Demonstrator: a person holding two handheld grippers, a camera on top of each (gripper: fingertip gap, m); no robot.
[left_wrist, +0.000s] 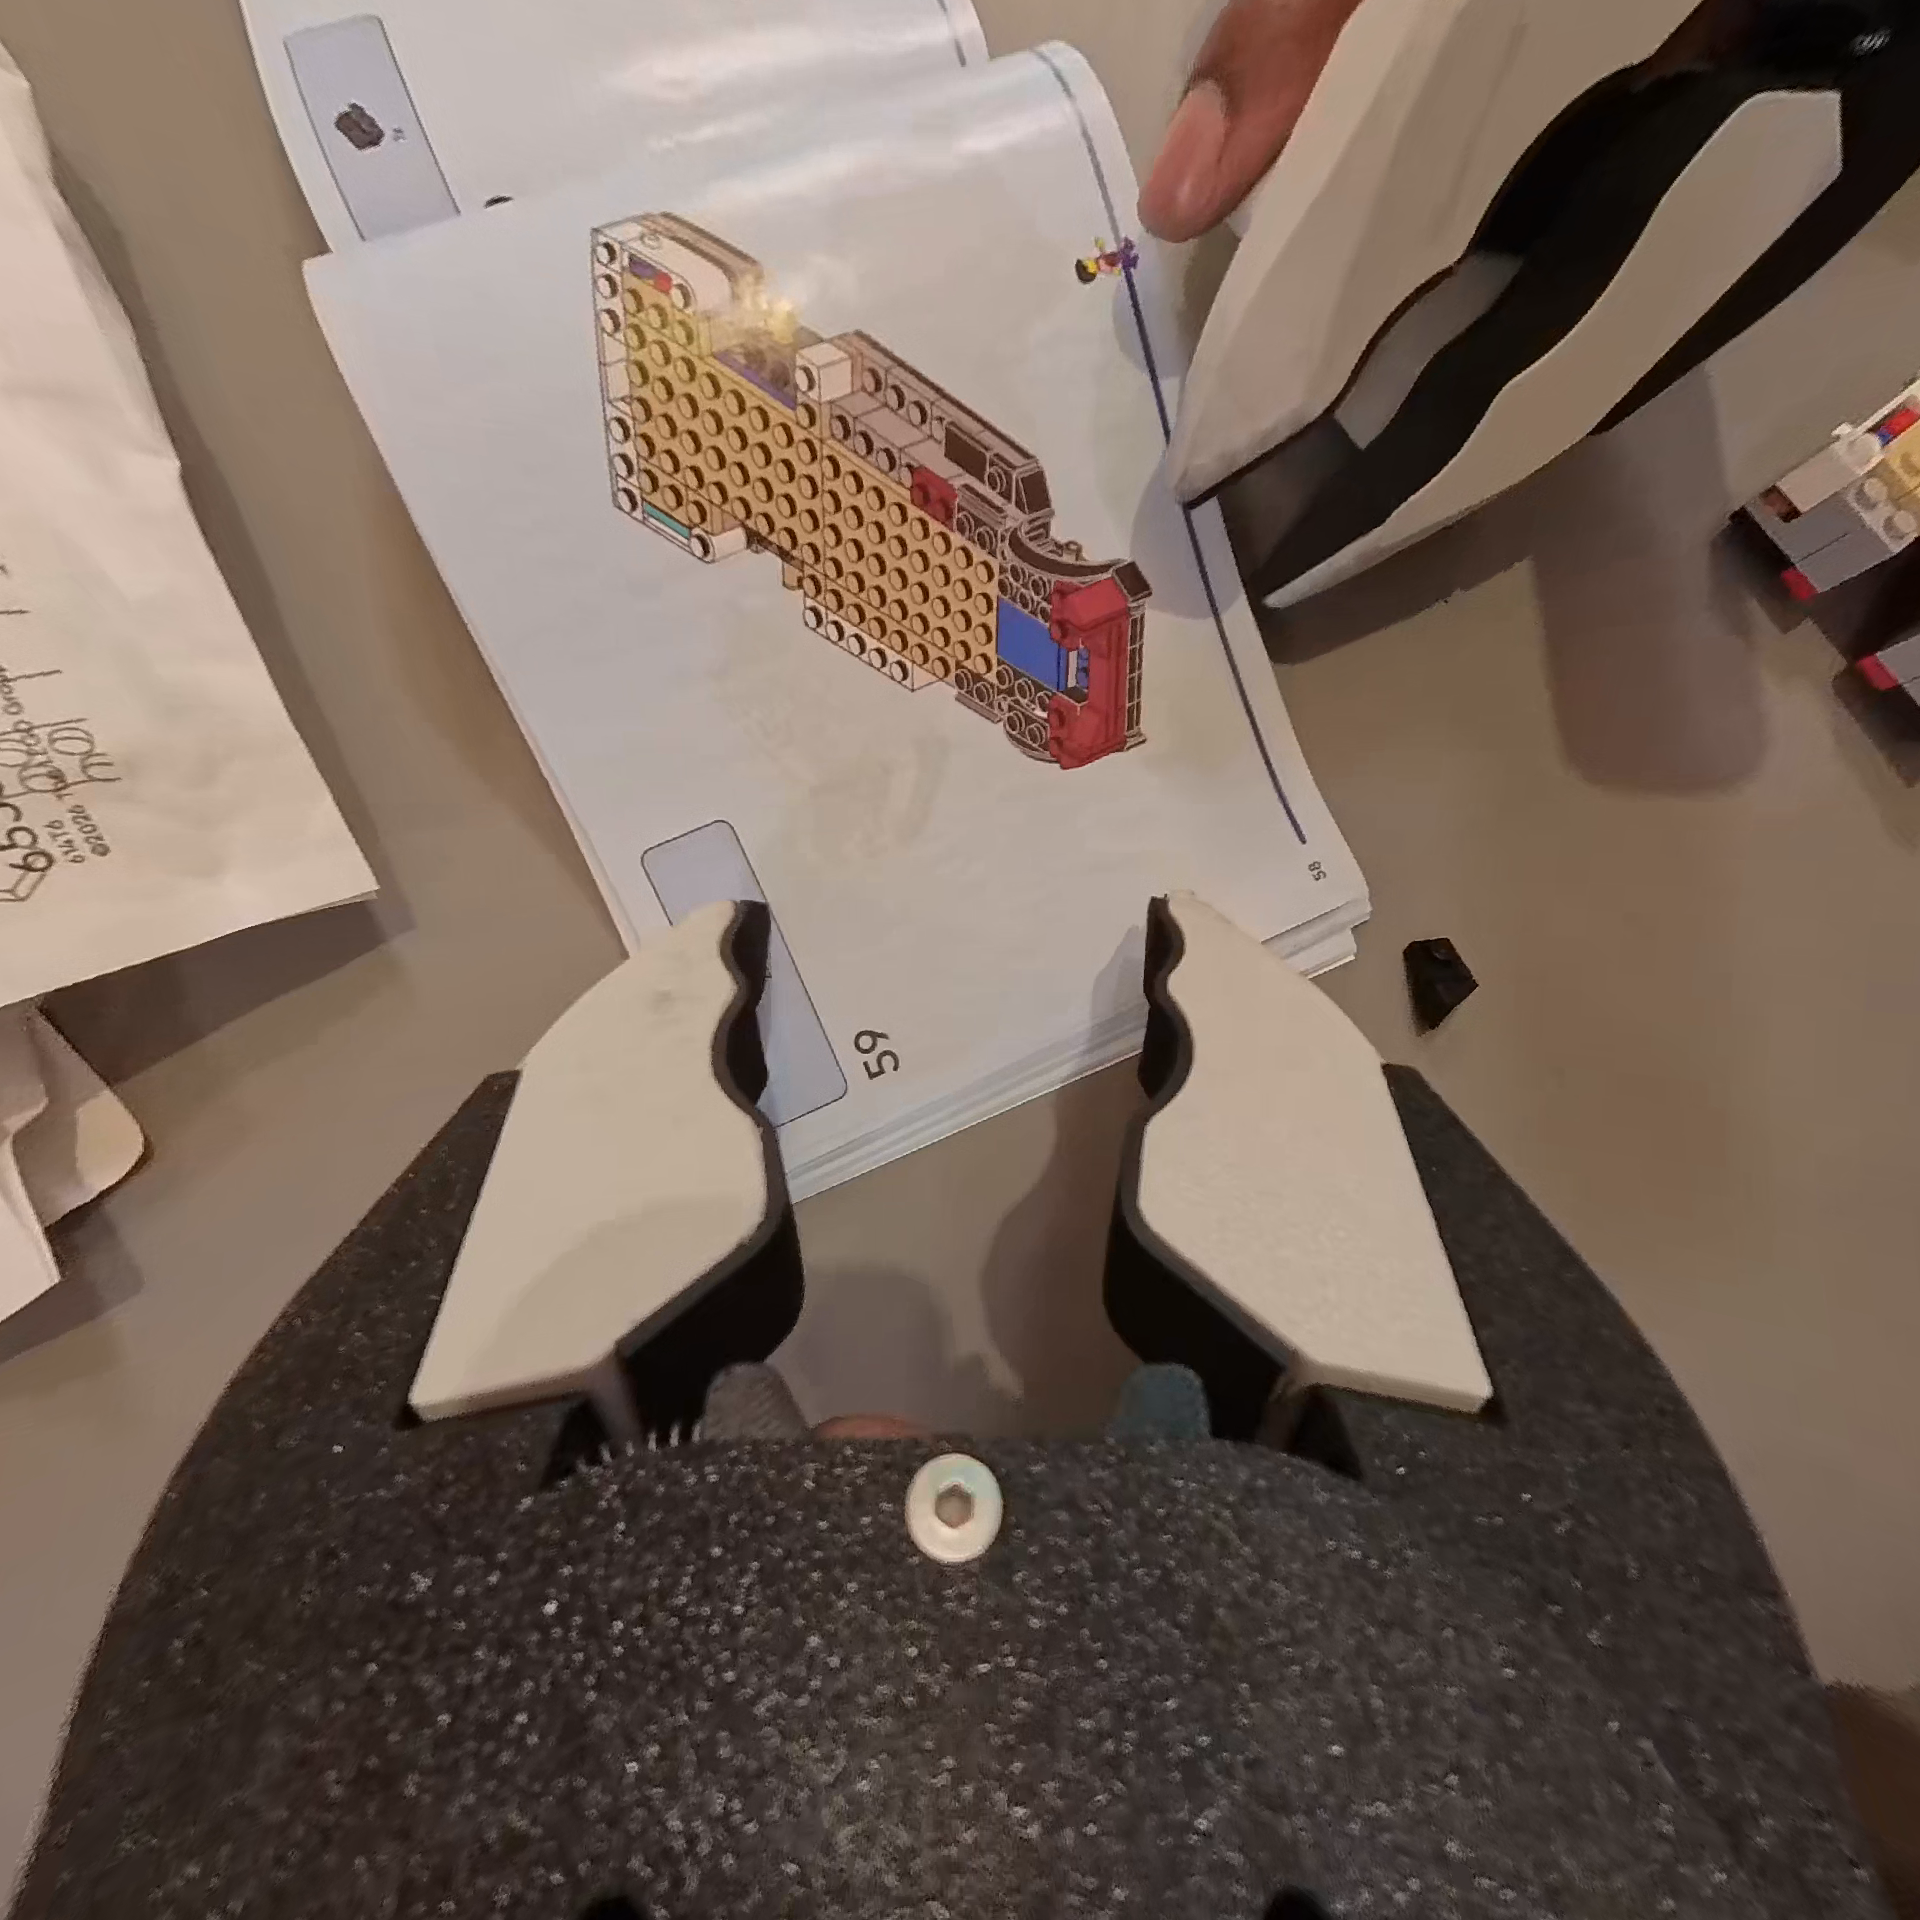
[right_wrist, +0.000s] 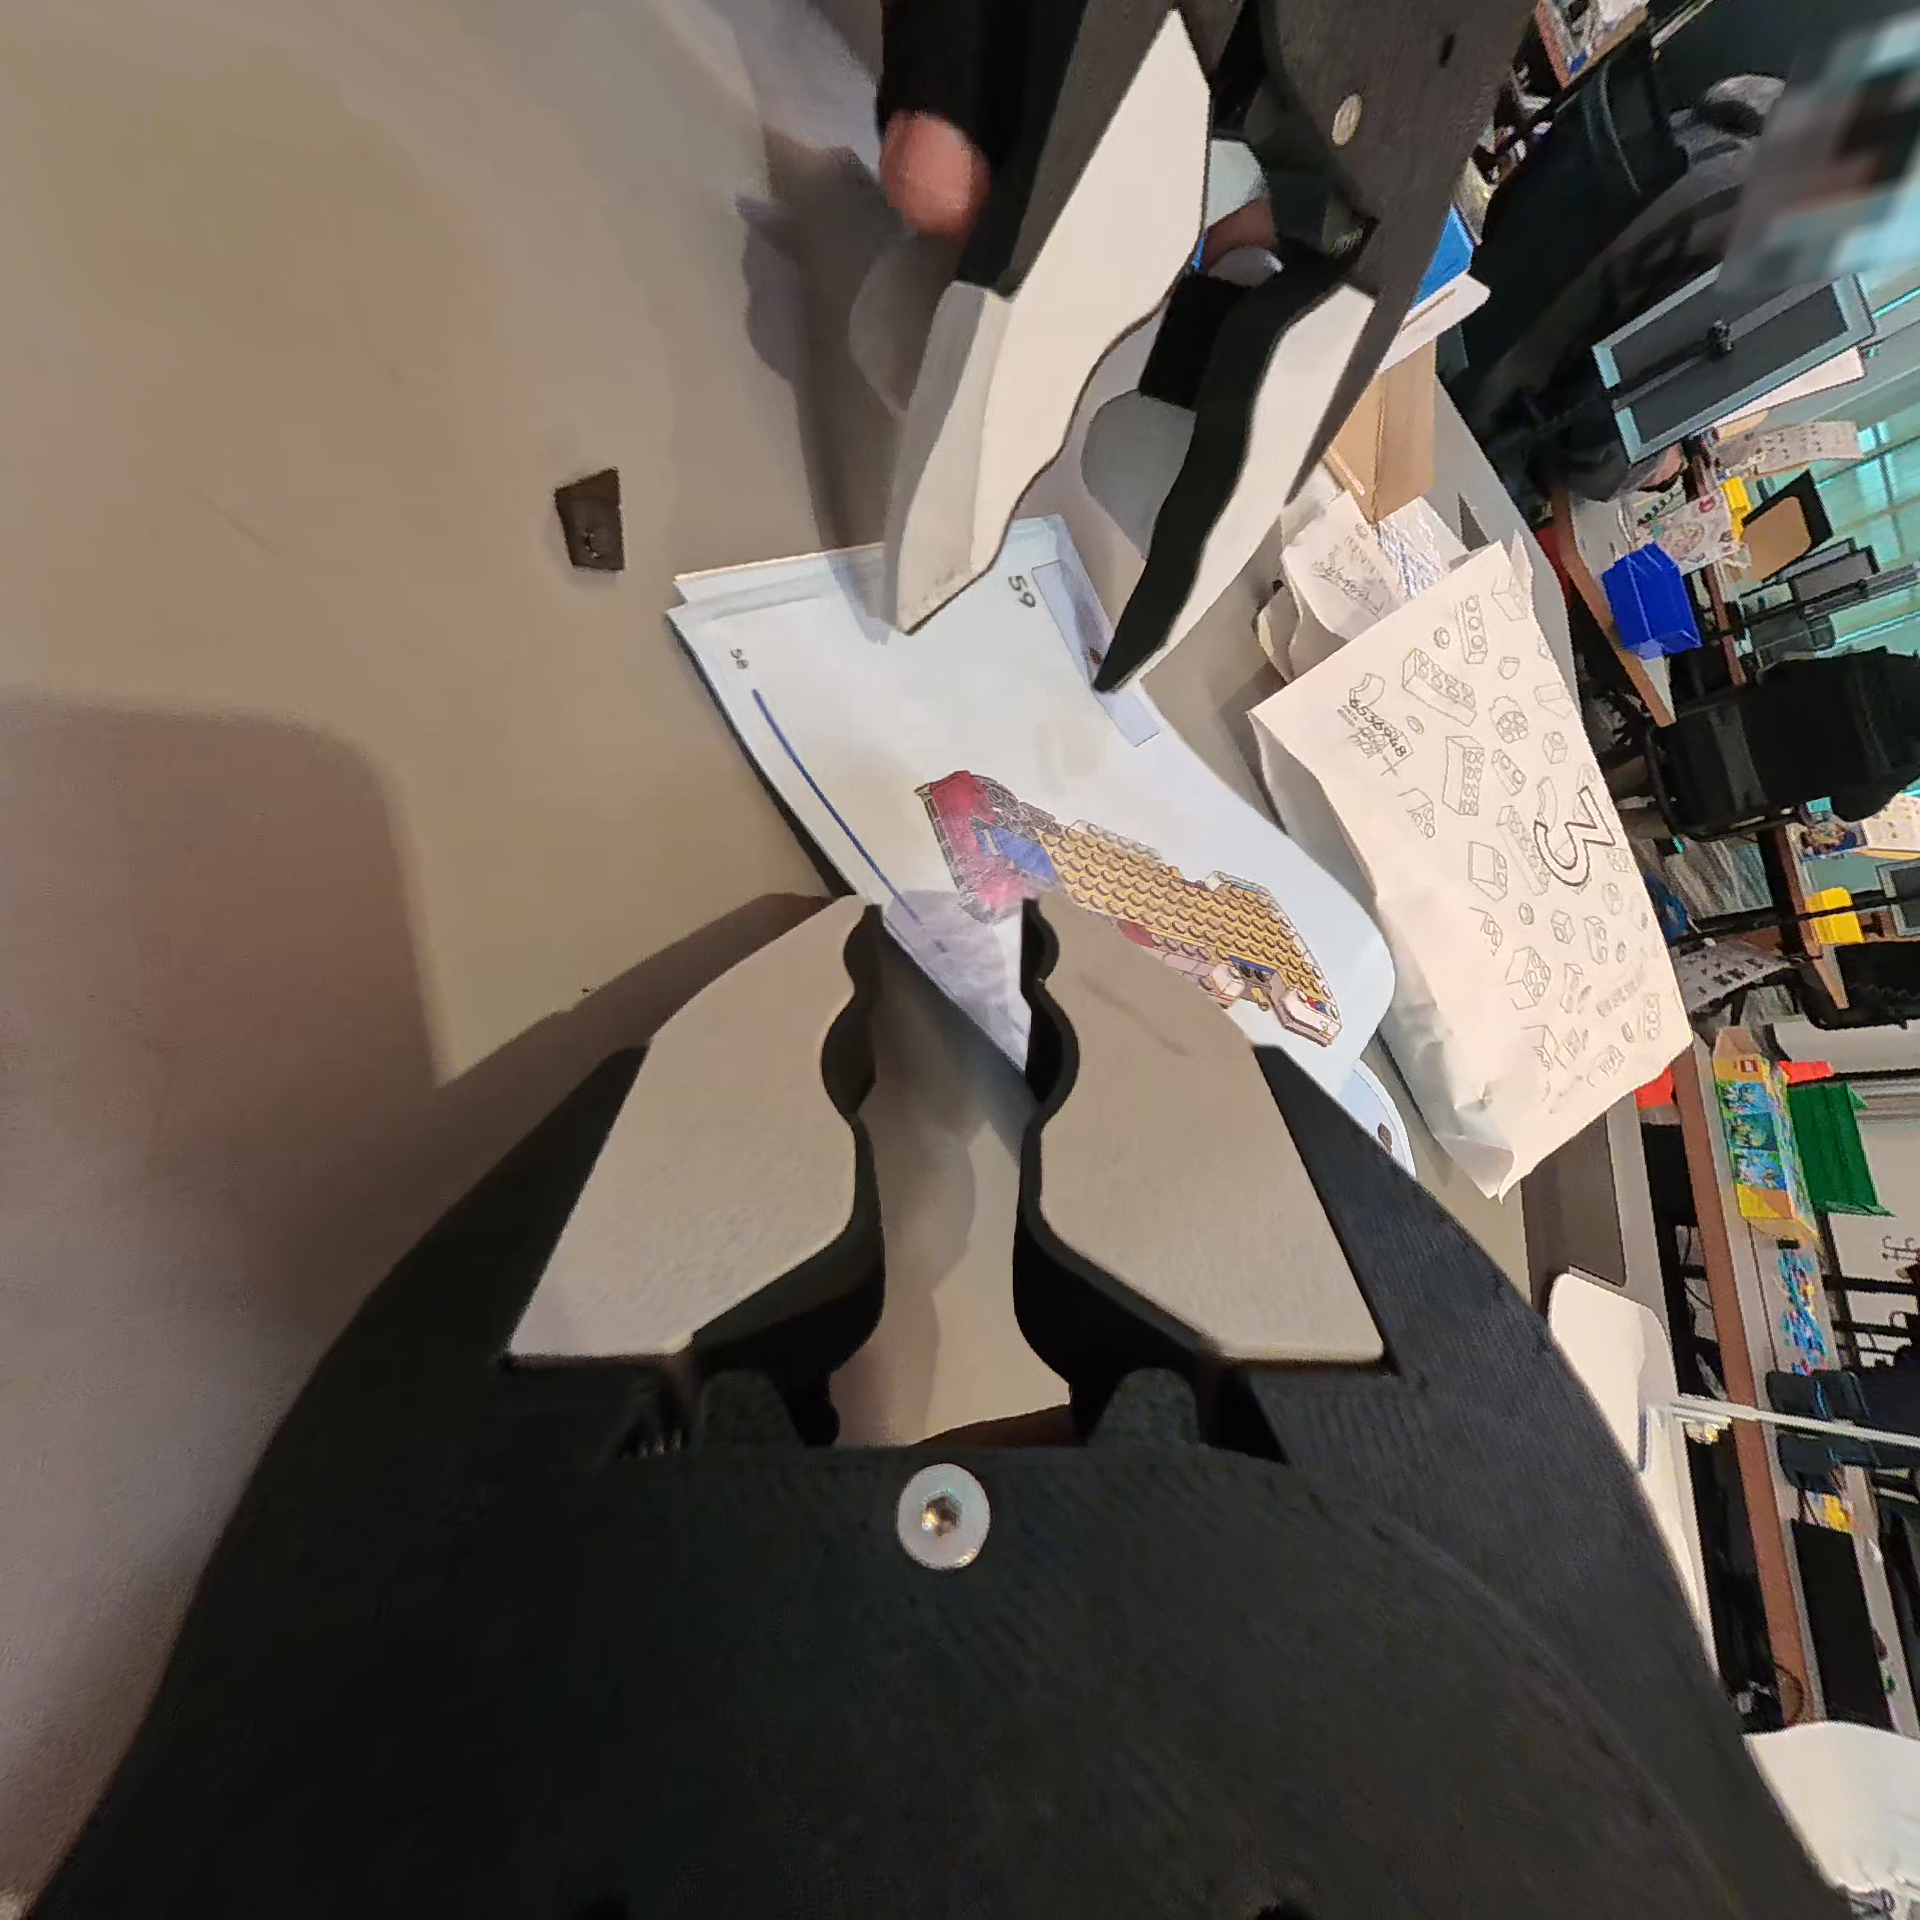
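left hand-held gripper (left_wrist: 956, 914): wide open, nothing held, poised over the 6 o'clock edge of open booklet (left_wrist: 831, 644). right hand-held gripper (right_wrist: 951, 914): jaws partly open, at the booklet's long edge; grip on a page cannot be told. small dark brick (left_wrist: 1439, 977) loose at 4 o'clock of booklet. part-built model (left_wrist: 1860, 540) at 3 o'clock. printed paper bag (right_wrist: 1475, 862) beside booklet. beige tabletop (left_wrist: 1558, 1039). cluttered workroom beyond, shelves and bins.

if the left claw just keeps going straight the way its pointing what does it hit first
Most likely the open instruction booklet: the left claw is open, bare, and aimed down at its near corner. Its height above the page is unclear.
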